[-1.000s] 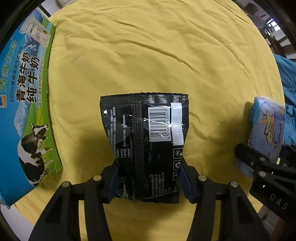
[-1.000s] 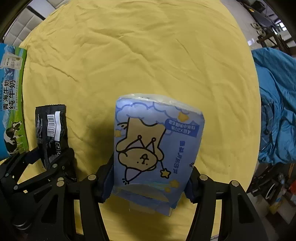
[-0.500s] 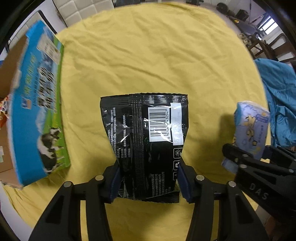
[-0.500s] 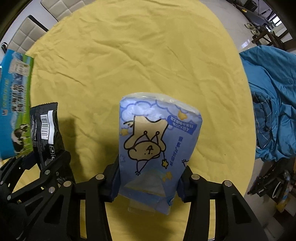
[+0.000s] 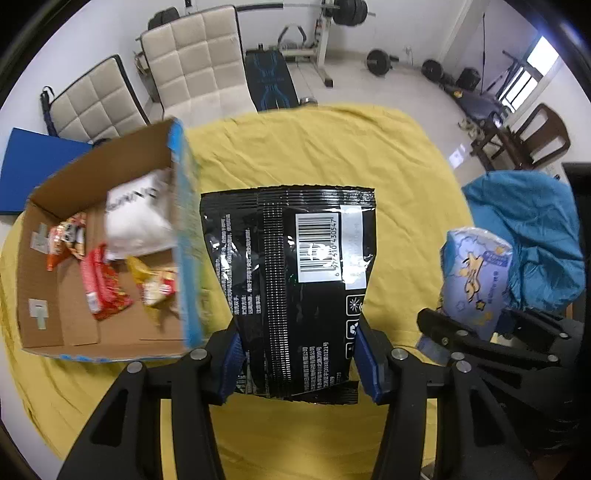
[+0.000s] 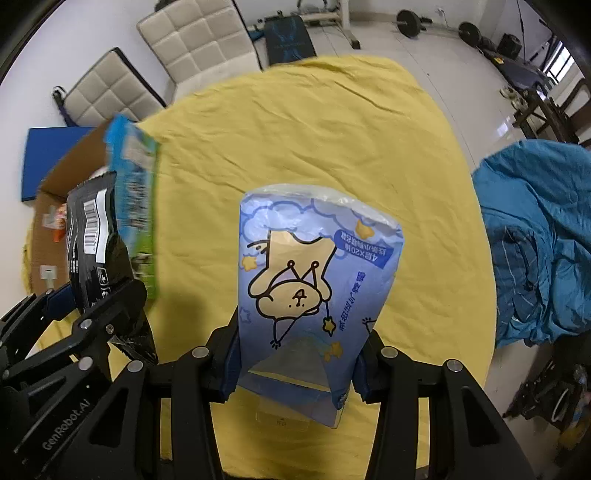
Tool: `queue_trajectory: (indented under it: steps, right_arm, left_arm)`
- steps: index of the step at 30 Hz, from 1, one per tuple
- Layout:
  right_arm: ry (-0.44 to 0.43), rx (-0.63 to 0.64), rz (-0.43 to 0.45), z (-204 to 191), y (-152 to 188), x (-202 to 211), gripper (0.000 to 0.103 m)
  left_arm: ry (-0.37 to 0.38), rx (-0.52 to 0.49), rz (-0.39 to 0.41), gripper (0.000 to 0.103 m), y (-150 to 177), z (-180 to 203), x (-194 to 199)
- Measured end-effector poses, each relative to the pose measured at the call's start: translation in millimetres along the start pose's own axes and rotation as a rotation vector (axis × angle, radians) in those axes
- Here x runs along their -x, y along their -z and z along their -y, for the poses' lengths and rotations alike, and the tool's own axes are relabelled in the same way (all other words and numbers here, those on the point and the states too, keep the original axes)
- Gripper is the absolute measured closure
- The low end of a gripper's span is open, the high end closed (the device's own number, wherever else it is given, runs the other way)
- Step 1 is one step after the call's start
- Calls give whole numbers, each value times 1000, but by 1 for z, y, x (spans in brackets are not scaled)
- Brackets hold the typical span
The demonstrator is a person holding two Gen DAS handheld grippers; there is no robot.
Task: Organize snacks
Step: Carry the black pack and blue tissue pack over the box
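Note:
My left gripper [image 5: 297, 360] is shut on a black snack bag [image 5: 291, 280] with a white barcode, held up above the yellow cloth. To its left stands an open cardboard box [image 5: 40, 258] with blue printed sides, holding a white packet [image 5: 136, 218] and several red and yellow snack packets [image 5: 107, 284]. My right gripper [image 6: 295, 363] is shut on a blue pack with a cartoon bear [image 6: 314, 280]. The right wrist view shows the black bag [image 6: 92, 251] and the left gripper [image 6: 79, 310] at the left, next to the box [image 6: 133, 192].
A yellow cloth [image 6: 295, 129] covers the round table. A blue garment [image 6: 535, 240] lies heaped at the right. Two padded chairs [image 5: 192, 62] stand beyond the table, with gym gear [image 5: 325, 22] on the floor behind and a blue mat [image 5: 33, 166] far left.
Both grippers have risen and tilted up with their packs, so the box's open inside and the room beyond the table have come into view.

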State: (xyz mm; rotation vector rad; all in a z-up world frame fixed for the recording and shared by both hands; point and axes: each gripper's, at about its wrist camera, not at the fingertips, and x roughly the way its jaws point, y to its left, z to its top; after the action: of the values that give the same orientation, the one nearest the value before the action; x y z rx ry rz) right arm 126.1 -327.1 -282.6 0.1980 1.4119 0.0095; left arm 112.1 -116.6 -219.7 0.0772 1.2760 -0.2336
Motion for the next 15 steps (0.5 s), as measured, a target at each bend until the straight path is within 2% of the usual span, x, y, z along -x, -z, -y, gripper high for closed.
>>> queue_trajectory:
  steps: [7,11,15]
  right_arm:
    - [-42,33,41,-61,4,27,53]
    - [-79,67,53,-108,7,33,53]
    - [-117,102,53,-156,3,35,53]
  left_arm:
    - [14,23,78,54,0,-51,50]
    - [37,74,81,54,4,-91,64]
    - [29,112,81,54,15,-136,77]
